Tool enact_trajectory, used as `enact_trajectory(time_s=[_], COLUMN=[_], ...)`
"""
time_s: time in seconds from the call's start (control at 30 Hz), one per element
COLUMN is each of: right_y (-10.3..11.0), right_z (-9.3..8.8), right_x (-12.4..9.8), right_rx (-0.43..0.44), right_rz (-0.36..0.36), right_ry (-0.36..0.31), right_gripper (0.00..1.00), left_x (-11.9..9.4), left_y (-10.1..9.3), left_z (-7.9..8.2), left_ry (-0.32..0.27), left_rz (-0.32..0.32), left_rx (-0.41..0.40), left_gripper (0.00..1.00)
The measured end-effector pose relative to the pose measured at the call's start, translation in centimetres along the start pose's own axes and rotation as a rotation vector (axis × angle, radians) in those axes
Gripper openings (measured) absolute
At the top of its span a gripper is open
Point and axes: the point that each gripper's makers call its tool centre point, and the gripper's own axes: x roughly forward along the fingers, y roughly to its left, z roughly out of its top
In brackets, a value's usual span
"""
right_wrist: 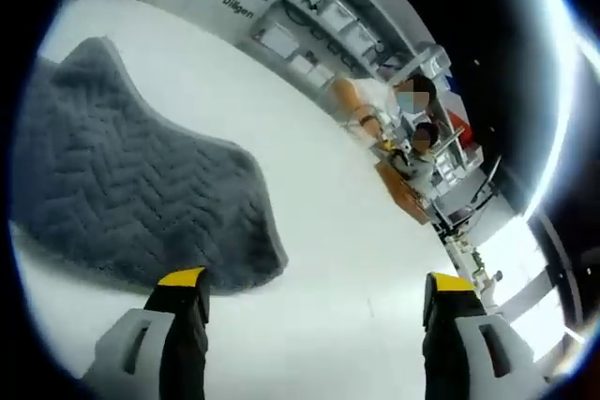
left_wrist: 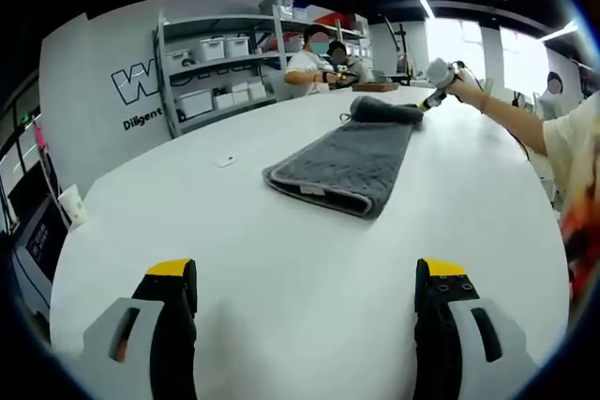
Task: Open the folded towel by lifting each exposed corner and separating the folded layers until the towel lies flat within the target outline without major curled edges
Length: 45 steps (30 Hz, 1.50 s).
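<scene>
A grey quilted towel (left_wrist: 347, 166) lies folded into a long strip on the white table (left_wrist: 234, 231), its near end a thick folded edge and its far end bunched up in a hump (left_wrist: 384, 111). My left gripper (left_wrist: 307, 274) is open, well short of the towel's near end, with bare table between its jaws. At the towel's far end, a person's outstretched arm holds my right gripper (left_wrist: 436, 96). In the right gripper view the towel (right_wrist: 122, 194) spreads to the left, its rounded edge just beyond the left jaw. My right gripper (right_wrist: 319, 288) stands open over the bare table (right_wrist: 356, 231).
Metal shelving with white bins (left_wrist: 220, 72) lines the far wall. Two people (left_wrist: 314, 58) sit behind the table's far end beside a wooden board (left_wrist: 375, 87). A small white object (left_wrist: 226, 161) lies left of the towel. A white item (left_wrist: 71, 205) sits at the table's left edge.
</scene>
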Motion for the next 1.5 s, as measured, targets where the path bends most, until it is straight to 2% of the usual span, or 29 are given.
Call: enact_trajectory(time_s=[0.27,0.4,0.5,0.63,0.77,0.9,1.07,1.27,1.4,1.5], right_y=[2.4,4.6,5.7,7.6,8.7,10.7,12.8,15.1,16.3,17.9], right_z=[0.9,2.6,4.1,5.4,7.1,8.5,10.2,11.3,11.4,11.4], right_x=[-3.0,-5.0,-6.4,-8.5,-10.0,-12.7,-15.5,-17.9,-18.9,-19.9], right_rx=[0.058,0.095,0.157,0.172,0.206,0.25,0.241,0.237,0.215,0.217], right_rz=[0.138,0.236,0.277,0.346,0.379,0.438,0.498,0.573,0.606,0.665], right_ry=[-0.025,-0.087,-0.137,-0.176,-0.252,-0.302,-0.357,-0.409,-0.42,-0.441], right_gripper=[0.99,0.99,0.99,0.99,0.99,0.99,0.99,0.99,0.99,0.99], left_x=[0.0,0.1,0.0,-0.3,-0.5,-0.6,-0.5,-0.7,-0.5,-0.4], left_y=[0.0,0.0,0.0,-0.1,-0.3,-0.4,-0.7,-1.0,-1.1,-1.1], left_z=[0.0,-0.1,0.0,0.3,1.0,1.0,1.1,1.4,1.3,1.2], left_ry=[0.001,0.001,0.0,-0.012,-0.037,-0.038,-0.041,-0.049,-0.047,-0.041], left_rz=[0.001,-0.001,-0.002,0.0,-0.008,-0.011,-0.021,-0.024,-0.031,-0.03], left_rx=[-0.001,-0.003,-0.003,-0.01,-0.013,-0.009,-0.007,-0.011,-0.013,-0.011], left_gripper=[0.95,0.95,0.95,0.95,0.95,0.95,0.95,0.95,0.95,0.95])
